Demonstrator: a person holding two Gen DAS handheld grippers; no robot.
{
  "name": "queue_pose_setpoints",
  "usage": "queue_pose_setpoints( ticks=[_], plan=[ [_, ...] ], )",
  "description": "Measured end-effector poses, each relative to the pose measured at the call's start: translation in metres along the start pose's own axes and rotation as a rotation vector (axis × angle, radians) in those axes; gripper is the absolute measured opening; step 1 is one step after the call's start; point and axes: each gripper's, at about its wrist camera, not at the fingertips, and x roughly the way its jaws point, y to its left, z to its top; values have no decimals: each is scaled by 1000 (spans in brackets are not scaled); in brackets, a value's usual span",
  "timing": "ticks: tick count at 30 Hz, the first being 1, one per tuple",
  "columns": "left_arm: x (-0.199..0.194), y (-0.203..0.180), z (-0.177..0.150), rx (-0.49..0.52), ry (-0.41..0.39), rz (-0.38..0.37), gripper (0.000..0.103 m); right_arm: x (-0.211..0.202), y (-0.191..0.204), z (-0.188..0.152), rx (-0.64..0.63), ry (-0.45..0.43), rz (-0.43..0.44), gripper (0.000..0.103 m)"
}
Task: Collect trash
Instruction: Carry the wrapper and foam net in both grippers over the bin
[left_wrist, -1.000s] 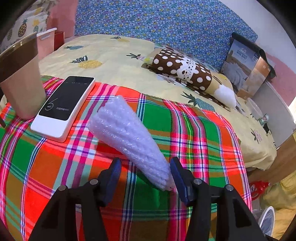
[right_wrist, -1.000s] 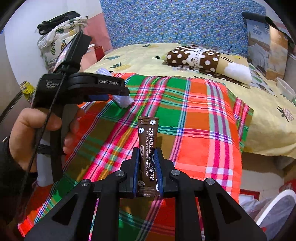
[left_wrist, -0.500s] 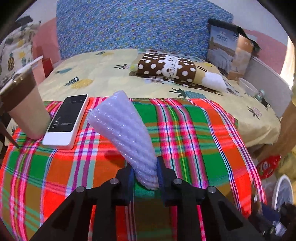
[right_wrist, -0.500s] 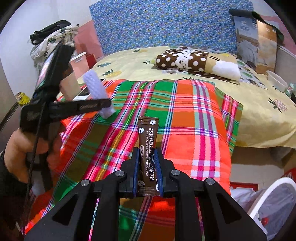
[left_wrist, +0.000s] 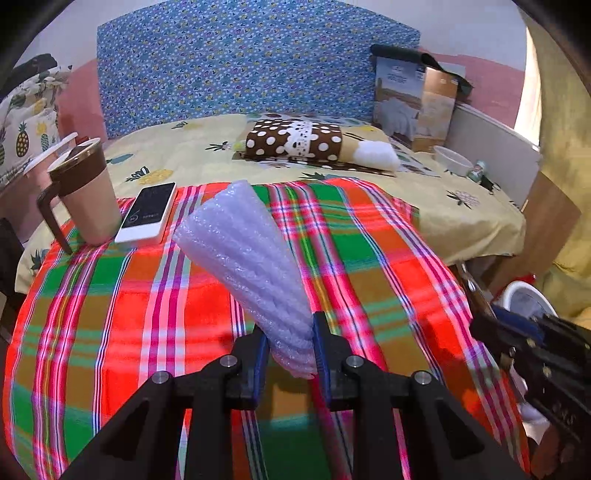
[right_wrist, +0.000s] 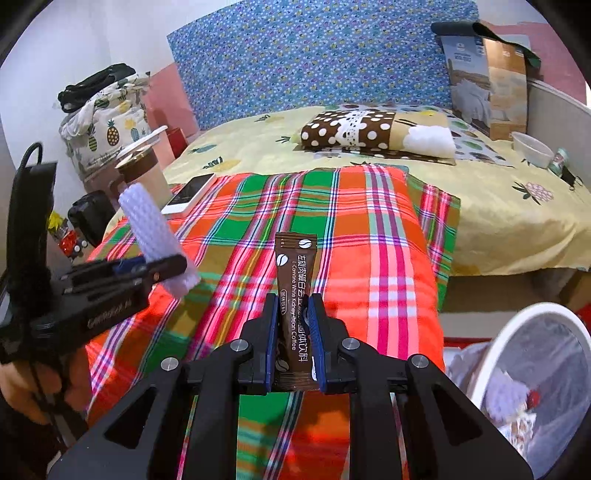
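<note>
My left gripper (left_wrist: 288, 332) is shut on the narrow end of a white bubble-wrap roll (left_wrist: 243, 258) and holds it up above the plaid cloth (left_wrist: 110, 314). The roll (right_wrist: 155, 232) and the left gripper (right_wrist: 147, 269) also show at the left of the right wrist view. My right gripper (right_wrist: 292, 317) is shut on a brown coffee sachet (right_wrist: 295, 273) that stands upright between its fingers, above the cloth. A white trash bin (right_wrist: 532, 373) lined with a plastic bag stands at the lower right and holds some trash.
A brown-lidded mug (left_wrist: 86, 192) and a white phone (left_wrist: 149, 214) rest at the cloth's far left. A polka-dot pillow (left_wrist: 295, 142) lies on the yellow bed, with a box (left_wrist: 413, 99) and a bowl (left_wrist: 452, 160) at the right.
My left gripper closed on the bubble-wrap roll and lifted it off the cloth. Both grippers drew back and to the right, and the trash bin came into the right wrist view.
</note>
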Motion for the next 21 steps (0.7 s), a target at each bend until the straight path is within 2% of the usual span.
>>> queue_pose_setpoints(
  ticks=[9,21],
  plan=[
    [-46,-26,-40,30,-18,-41,23,-28,7,-16,1,-32,-19,19],
    [-74,-48,-78,41,5,-84,23,-47,1,-39,62,-38,-9,19]
  ],
)
